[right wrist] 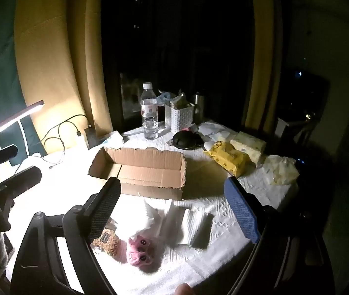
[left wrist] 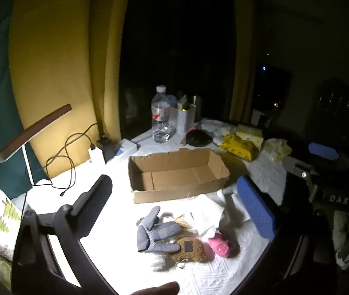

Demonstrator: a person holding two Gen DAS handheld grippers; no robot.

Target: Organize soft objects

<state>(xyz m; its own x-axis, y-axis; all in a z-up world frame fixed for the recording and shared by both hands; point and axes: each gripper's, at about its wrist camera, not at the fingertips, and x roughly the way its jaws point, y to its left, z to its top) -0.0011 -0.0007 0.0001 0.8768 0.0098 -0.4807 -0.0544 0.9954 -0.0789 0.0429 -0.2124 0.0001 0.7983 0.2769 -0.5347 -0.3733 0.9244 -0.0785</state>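
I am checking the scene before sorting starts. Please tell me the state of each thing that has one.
Cardboard box: open, empty.
Water bottle: upright, capped.
Desk lamp: on.
Grey gloves: lying flat.
Left gripper: open, empty.
Right gripper: open, empty.

Left claw [left wrist: 174,194] spread wide above the white-clothed bench [left wrist: 223,270], nothing between its fingers. Below: grey glove [left wrist: 156,231] overlapping a brown fuzzy pouch [left wrist: 189,248], pink soft toy [left wrist: 221,245] just beside, crumpled white cloth [left wrist: 206,213], possibly tissue. Behind them an empty cardboard box [left wrist: 176,172]. Farther back a water bottle [left wrist: 160,115]
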